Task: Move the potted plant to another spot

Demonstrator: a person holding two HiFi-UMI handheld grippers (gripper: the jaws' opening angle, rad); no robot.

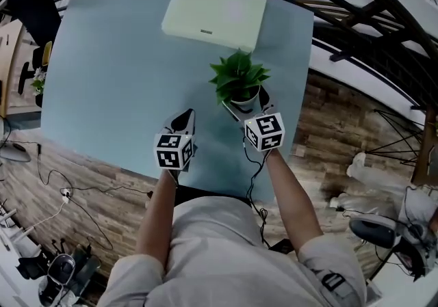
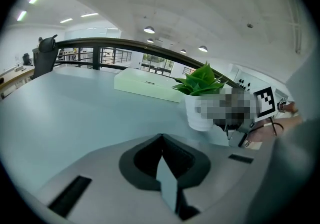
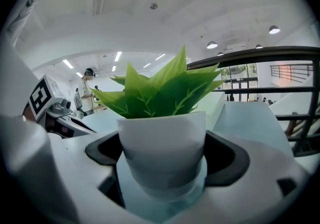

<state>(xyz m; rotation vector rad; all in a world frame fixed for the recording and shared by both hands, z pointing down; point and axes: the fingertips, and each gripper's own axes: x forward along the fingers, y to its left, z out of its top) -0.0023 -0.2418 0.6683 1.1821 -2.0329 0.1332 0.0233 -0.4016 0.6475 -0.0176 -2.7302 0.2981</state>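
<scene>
The potted plant [image 1: 239,80], green leaves in a white pot, stands near the right front of the pale blue table [image 1: 116,73]. My right gripper [image 1: 245,102] reaches it from the near side. In the right gripper view the pot [image 3: 162,133] fills the gap, with a black pad pressed against each side of it. My left gripper [image 1: 184,117] rests low over the table to the plant's left, apart from it. Its jaws meet with nothing between them [image 2: 162,157]. From the left gripper view the plant [image 2: 200,96] shows to the right, beside the right gripper's marker cube [image 2: 265,102].
A flat pale green box [image 1: 215,11] lies at the table's far edge, just behind the plant. The table's right edge [image 1: 301,94] runs close to the pot, with wooden floor [image 1: 342,128] beyond. A dark railing [image 3: 260,56] curves past the far side. A person [image 3: 89,88] stands far off.
</scene>
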